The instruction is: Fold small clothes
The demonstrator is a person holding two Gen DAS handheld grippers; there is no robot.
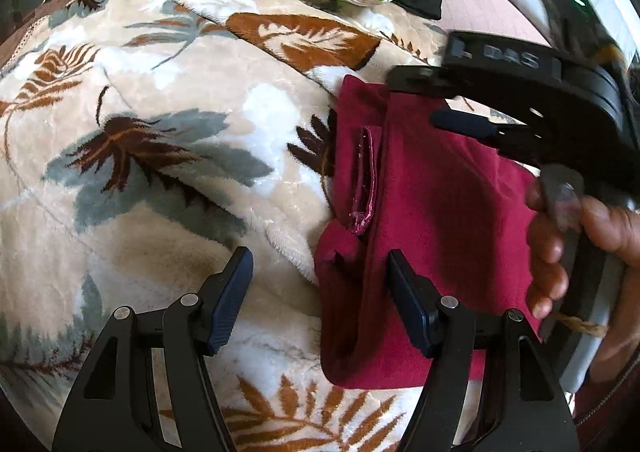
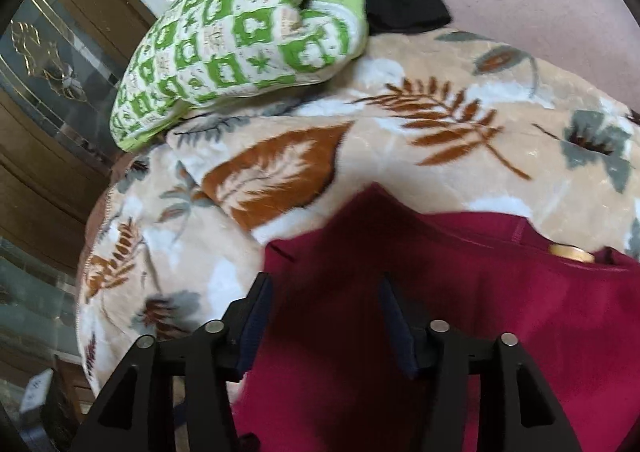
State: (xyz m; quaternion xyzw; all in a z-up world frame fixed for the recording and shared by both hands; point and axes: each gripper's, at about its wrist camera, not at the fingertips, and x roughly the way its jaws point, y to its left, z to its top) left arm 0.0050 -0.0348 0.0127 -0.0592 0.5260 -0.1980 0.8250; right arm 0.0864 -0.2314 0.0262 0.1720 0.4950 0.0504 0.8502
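Maroon garment (image 1: 432, 212) lies folded on leaf-print blanket (image 1: 160, 156), near edge of bed, right of centre in left view. Left gripper (image 1: 320, 292) jaws apart, nothing clamped; its right finger over the garment's left edge, left finger over blanket. Right gripper (image 2: 324, 316) jaws apart above the garment, no cloth pinched. Hand (image 1: 560, 236) holds it. Green-check pillow (image 2: 240, 36) far.
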